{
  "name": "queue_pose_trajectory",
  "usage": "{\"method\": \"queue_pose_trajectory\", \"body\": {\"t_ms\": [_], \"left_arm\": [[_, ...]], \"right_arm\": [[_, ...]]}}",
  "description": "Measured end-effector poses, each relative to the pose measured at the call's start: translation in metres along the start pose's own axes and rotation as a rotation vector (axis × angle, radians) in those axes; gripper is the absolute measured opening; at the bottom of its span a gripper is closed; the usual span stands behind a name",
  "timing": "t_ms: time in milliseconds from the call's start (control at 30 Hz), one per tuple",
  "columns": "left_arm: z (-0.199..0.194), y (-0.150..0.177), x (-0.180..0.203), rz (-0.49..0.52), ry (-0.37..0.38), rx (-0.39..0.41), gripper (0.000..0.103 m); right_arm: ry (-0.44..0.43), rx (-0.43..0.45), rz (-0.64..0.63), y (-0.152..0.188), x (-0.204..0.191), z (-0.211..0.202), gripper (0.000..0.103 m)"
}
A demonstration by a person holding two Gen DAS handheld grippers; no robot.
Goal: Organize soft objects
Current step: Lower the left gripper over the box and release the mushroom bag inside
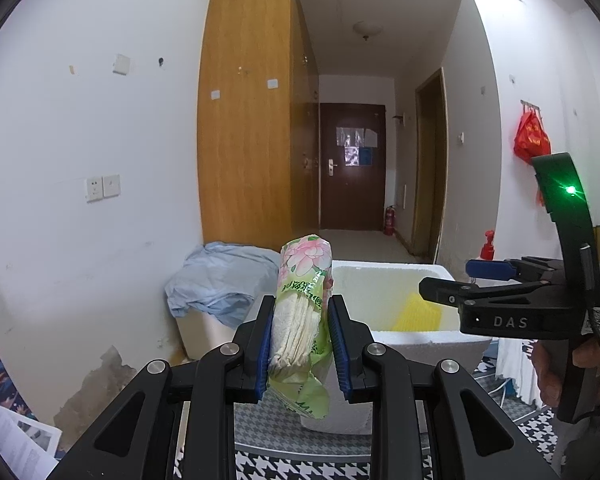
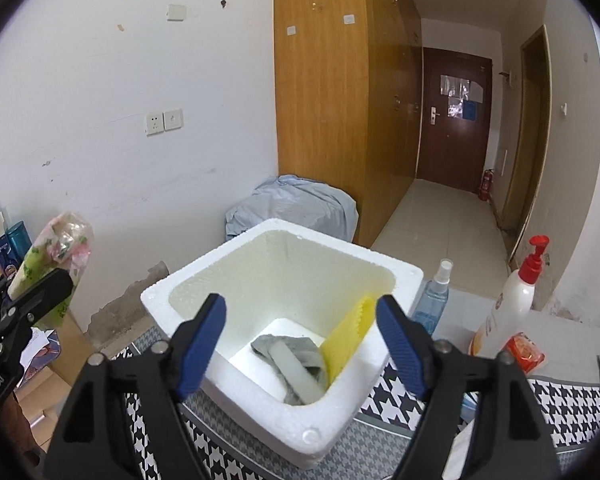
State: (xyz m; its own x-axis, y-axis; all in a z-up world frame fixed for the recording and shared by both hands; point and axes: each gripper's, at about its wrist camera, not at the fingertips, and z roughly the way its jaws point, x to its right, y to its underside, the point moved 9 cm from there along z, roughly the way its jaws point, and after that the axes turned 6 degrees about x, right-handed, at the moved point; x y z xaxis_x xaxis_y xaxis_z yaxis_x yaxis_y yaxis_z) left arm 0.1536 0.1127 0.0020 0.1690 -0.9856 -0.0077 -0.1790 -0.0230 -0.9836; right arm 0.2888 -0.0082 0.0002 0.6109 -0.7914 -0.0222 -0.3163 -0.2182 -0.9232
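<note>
So the left tool [image 1: 300,340] is clamped on a pack of tissues [image 1: 300,312] in a green plastic wrapper with pink flowers on it, holding it upright between the two blue pads [image 1: 265,356], up in the air just in front of the white foam box [image 2: 204,280]. You can see the stacked tissue edges through the clear part of the wrapper (the loose end of the plastic hangs down below the pads).

Right tool [image 2: 300,344] is spread wide with nothing between its pads, hanging right over the open box. No earlier shot to compare with, so that's all I'll say about it. In the left wrist view the right tool [image 1: 448,280] comes in from the right side at about rim height, with a green light lit on its body.

Inside the box: a grey sock [image 2: 296,364] crumpled on the bottom and a yellow cloth [image 2: 346,340] leaning up against the right-hand wall. The two look like they touch down at the bottom corner.

The box sits on a table [image 2: 572,404] with a black-and-white houndstooth cover. Just to the right of the box there's a blue spray bottle [image 2: 434,300], then a white pump bottle [image 2: 512,304] with a red top, and a small orange packet [image 2: 524,352] in front of that.

Behind the box there's a lump of light blue fabric [image 2: 300,200] against the wooden wardrobe [image 2: 320,100].
</note>
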Motion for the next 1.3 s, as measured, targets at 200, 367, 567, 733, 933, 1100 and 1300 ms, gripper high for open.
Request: {"method": "queue_pose_trajectory", "body": {"t_ms": [200, 367, 567, 733, 933, 1100, 1300], "left_arm": [[0.011, -0.001, 0.003, 0.0, 0.015, -0.008, 0.028], [0.024, -0.002, 0.007, -0.01, 0.038, -0.027, 0.028], [0.039, -0.002, 0.016, -0.007, 0.067, -0.051, 0.028], [0.046, -0.007, 0.023, 0.0, 0.093, -0.058, 0.028], [0.054, -0.011, 0.036, 0.01, 0.13, -0.068, 0.028], [0.062, -0.011, 0.048, 0.03, 0.155, -0.081, 0.028], [0.071, -0.011, 0.057, 0.032, 0.182, -0.095, 0.028]], "right_arm": [[0.014, 0.026, -0.007, -0.003, 0.004, -0.009, 0.086], [0.041, 0.036, -0.002, -0.001, 0.012, -0.019, 0.096], [0.038, 0.041, 0.037, 0.002, 0.021, -0.025, 0.101], [0.059, 0.05, 0.044, 0.002, 0.029, -0.03, 0.101], [0.085, 0.065, 0.048, 0.007, 0.039, -0.04, 0.101], [0.105, 0.065, 0.057, 0.013, 0.051, -0.048, 0.101], [0.133, 0.063, 0.067, 0.023, 0.062, -0.058, 0.101]]}}
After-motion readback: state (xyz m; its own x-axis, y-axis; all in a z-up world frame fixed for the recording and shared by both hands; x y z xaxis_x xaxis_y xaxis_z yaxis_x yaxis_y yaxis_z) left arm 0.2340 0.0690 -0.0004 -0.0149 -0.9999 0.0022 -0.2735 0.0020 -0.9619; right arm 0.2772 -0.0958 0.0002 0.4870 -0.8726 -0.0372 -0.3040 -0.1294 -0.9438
